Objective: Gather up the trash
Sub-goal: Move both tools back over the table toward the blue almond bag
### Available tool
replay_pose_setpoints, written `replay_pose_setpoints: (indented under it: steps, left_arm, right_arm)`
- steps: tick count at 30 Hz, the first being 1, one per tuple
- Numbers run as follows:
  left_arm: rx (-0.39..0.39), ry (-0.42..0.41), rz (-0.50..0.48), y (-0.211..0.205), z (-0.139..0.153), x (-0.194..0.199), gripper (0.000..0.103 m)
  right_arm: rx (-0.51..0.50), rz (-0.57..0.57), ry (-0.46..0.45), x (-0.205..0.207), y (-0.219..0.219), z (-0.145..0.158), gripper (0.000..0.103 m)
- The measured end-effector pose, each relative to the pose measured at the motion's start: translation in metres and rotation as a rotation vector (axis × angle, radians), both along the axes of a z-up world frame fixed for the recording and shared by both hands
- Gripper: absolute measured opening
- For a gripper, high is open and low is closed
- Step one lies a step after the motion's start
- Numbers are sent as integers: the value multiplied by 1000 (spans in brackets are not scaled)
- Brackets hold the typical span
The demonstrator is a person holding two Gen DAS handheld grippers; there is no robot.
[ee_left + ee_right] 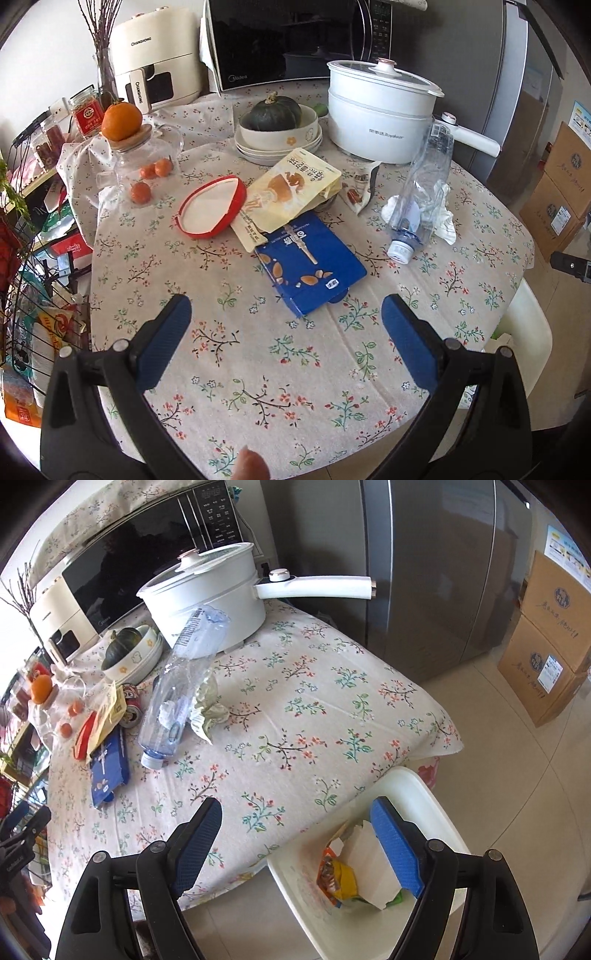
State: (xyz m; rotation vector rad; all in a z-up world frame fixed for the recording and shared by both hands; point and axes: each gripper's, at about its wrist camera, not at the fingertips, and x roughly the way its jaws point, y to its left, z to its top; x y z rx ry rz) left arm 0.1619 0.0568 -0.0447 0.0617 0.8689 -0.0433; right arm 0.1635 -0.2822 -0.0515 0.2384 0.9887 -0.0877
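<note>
Clearly the flat blue cardboard snack box [310, 264] lies on the floral tablecloth [258, 369] just ahead of the left gripper [286, 325], long axis running away, while both it and the right gripper [295, 821] gape empty.

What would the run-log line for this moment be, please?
left: open, empty | right: open, empty | bin: some trash | bottle, box: on table

White electric pot [380, 114], microwave [280, 40], squash in bowl [275, 112], floral tablecloth [258, 369].
</note>
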Motion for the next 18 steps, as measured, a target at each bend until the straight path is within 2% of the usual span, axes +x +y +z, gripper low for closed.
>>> replay_pose_setpoints:
  steps: [7,11,18]
  left_arm:
    - [-102,19,87,31,-15,12,102]
    - [-170,81,151,42,-28,27,102]
    - [-199,167,190,27,-42,57,102]
  right_arm:
    - [31,34,-12,32,43,1,85]
    - [49,39,-6,52,63,-5,85]
    - [72,35,8,82,82,-18,85]
